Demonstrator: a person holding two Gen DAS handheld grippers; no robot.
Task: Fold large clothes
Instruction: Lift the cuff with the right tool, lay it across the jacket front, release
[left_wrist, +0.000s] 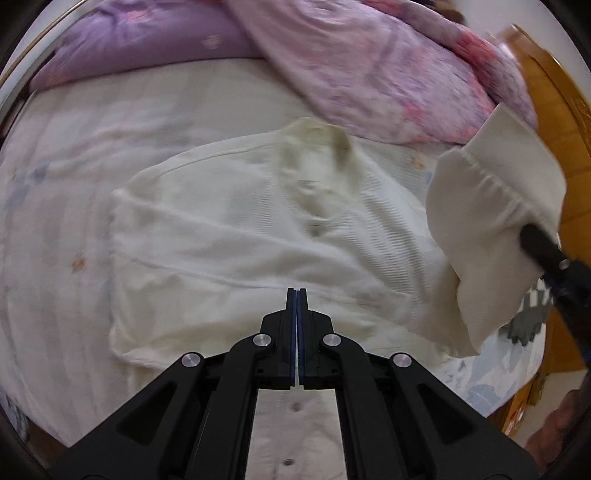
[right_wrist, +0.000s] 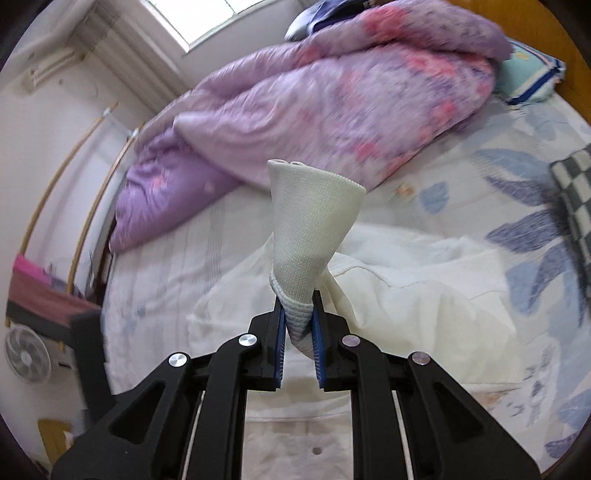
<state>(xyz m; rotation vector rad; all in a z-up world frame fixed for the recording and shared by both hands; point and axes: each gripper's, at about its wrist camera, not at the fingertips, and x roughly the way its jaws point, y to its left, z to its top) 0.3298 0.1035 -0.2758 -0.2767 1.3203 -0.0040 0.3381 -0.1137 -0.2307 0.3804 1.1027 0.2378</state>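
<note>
A cream-white knitted cardigan with a row of small dark buttons (left_wrist: 236, 236) lies spread on the bed's pale sheet printed with blue leaves (left_wrist: 66, 206), its collar toward the crumpled lilac and pink floral quilt (left_wrist: 369, 74) heaped along the far side of the bed.

The left gripper (left_wrist: 297, 295) hangs over the cardigan's lower half, just beside the button line, with its 2 blue-padded fingers (left_wrist: 292, 321) pressed together and no cloth between them.

The right gripper (right_wrist: 298, 314) is clamped on the ribbed cuff of one sleeve (right_wrist: 310, 229). The cuff stands up out of the fingers in a loose cone, and the sleeve runs back down to the cardigan's body below. In the left wrist view the raised sleeve (left_wrist: 491, 192) hangs off to the cardigan's right edge, lifted clear of the sheet, with 1 black finger (left_wrist: 543, 251) of the right gripper showing against it.

A grey and white checked cloth (right_wrist: 576, 199) lies on the sheet beyond the cardigan's right side. A white floor fan (right_wrist: 26, 360) stands below the bed's far corner.
</note>
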